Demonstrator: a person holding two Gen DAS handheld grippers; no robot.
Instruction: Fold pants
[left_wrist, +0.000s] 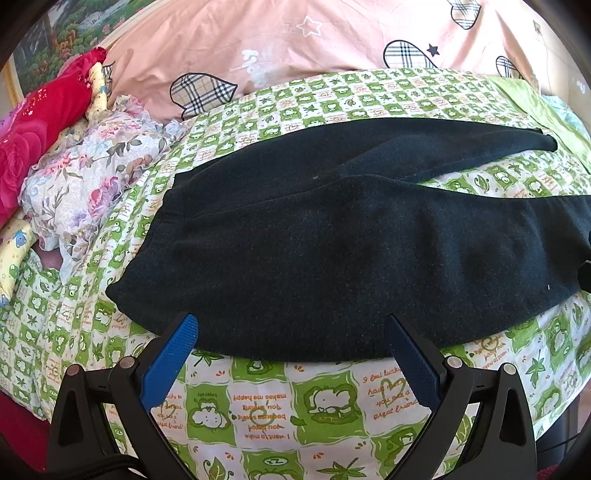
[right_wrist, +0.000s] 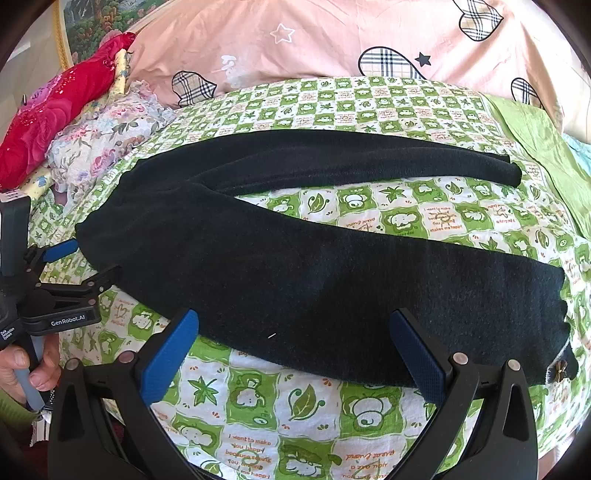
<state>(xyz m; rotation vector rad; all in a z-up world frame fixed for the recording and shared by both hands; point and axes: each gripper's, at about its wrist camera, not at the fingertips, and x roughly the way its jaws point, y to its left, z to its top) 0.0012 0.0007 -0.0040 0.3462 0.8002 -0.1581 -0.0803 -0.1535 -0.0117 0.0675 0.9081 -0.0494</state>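
Observation:
Black pants (left_wrist: 314, 240) lie flat on a green-and-white checked sheet (left_wrist: 325, 406), waist at the left, both legs spread toward the right. My left gripper (left_wrist: 291, 332) is open and empty, its blue pads at the near edge of the waist part. In the right wrist view the pants (right_wrist: 295, 266) show both legs apart, cuffs at the right. My right gripper (right_wrist: 295, 328) is open and empty at the near edge of the near leg. The left gripper (right_wrist: 70, 266) also shows there at the left, by the waist.
A pink quilt (left_wrist: 295, 44) with plaid hearts lies behind the sheet. Floral bedding (left_wrist: 85, 173) and a red pillow (left_wrist: 33, 129) pile up at the left. A green cloth (right_wrist: 535, 147) lies at the right. A hand (right_wrist: 33, 369) holds the left gripper's handle.

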